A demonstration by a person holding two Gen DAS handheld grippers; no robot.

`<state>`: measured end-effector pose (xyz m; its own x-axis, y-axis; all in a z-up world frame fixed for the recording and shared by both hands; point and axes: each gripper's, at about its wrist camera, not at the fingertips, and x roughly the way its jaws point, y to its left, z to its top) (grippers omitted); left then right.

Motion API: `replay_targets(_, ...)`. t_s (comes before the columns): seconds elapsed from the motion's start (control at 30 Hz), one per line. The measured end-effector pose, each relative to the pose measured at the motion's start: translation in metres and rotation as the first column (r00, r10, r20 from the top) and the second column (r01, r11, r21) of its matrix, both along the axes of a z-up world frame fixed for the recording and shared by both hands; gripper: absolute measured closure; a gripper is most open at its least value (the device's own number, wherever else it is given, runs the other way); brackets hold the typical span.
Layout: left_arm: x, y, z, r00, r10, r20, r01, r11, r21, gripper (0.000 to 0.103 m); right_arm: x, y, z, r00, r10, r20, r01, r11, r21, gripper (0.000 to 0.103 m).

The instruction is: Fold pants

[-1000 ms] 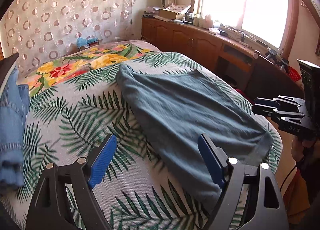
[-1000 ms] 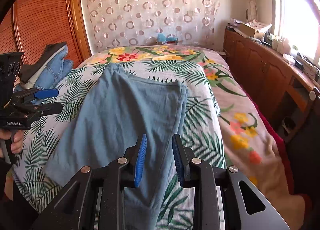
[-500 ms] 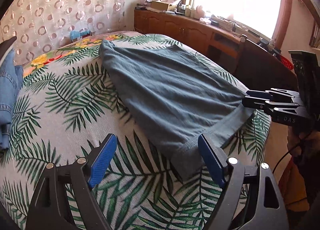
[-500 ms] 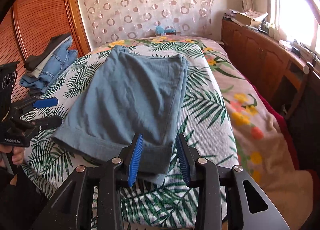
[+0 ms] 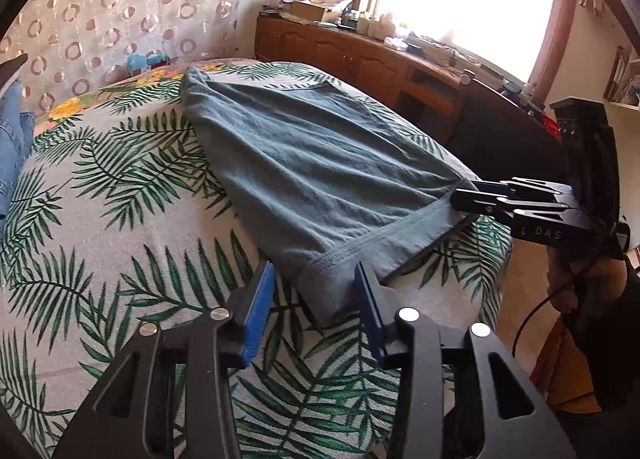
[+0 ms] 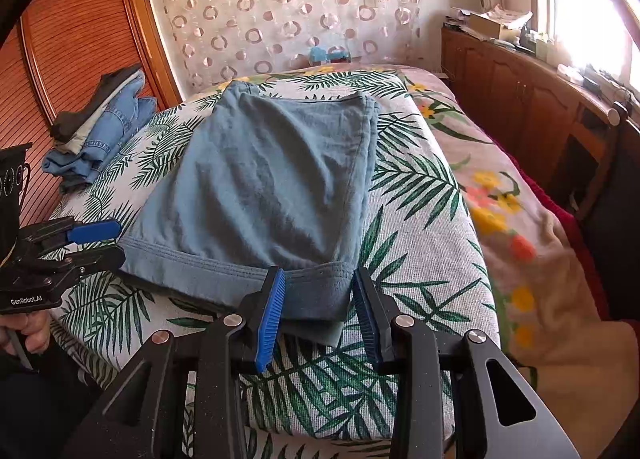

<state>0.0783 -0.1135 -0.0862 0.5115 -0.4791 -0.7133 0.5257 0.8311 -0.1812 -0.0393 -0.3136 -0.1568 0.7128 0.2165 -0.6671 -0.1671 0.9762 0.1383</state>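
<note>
A: Where are the pants?

B: The blue-grey cotton pants (image 6: 260, 183) lie flat on the white bedspread printed with green palm leaves (image 6: 420, 267), legs stacked, hem end nearest both tools, waist end far ahead of them.

A: And the left gripper?

B: The left black gripper with blue ribbed pads (image 5: 314, 301) sits at the hem's left corner. Its jaws are closing, and that corner of the hem lies between them. A gap shows on each side of the cloth, so the pads do not press on it yet. In the right wrist view that gripper (image 6: 102, 243) shows side-on at the same corner, 1 pad above the cloth edge and 1 finger below it.

A: The right one?

B: The right black gripper with blue ribbed pads (image 6: 318, 309) straddles the hem's right corner, partly open. The folded cuff lies between the 2 pads; whether the left pad touches it I cannot tell, and the right pad stands clear. From the left wrist view its tips (image 5: 464, 199) meet the hem's far corner.

A: Anything else close by?

B: A pile of folded blue denim clothes (image 6: 96, 131) lies ahead and left of the right gripper, well apart from the pants. A brown wooden cabinet (image 6: 532, 99) runs along its right side.
</note>
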Motion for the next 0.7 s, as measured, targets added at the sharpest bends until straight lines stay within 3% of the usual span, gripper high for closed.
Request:
replay_targets(0.3, 0.0045, -0.0088, -0.0075, 1.000, -0.002, -0.028, 0.001, 1.000, -0.007, 0.062, -0.0008, -0.0006, -0.0011, 1.000, 0.004, -0.003, -0.004, 1.000, 0.012, 0.067)
replay_targets(0.43, 0.0054, -0.0089, -0.0065, 1.000, -0.007, -0.022, 0.007, 1.000, -0.010, 0.076, -0.0022, -0.0006, -0.0023, 1.000, 0.007, -0.006, -0.007, 1.000, 0.017, 0.067)
replay_targets(0.7, 0.0064, -0.0013, -0.0013, 1.000, -0.005, -0.017, 0.004, 0.999, -0.040, 0.080, -0.0048, 0.0004, 0.0032, 1.000, 0.009, 0.004, -0.009, 1.000, 0.026, 0.067)
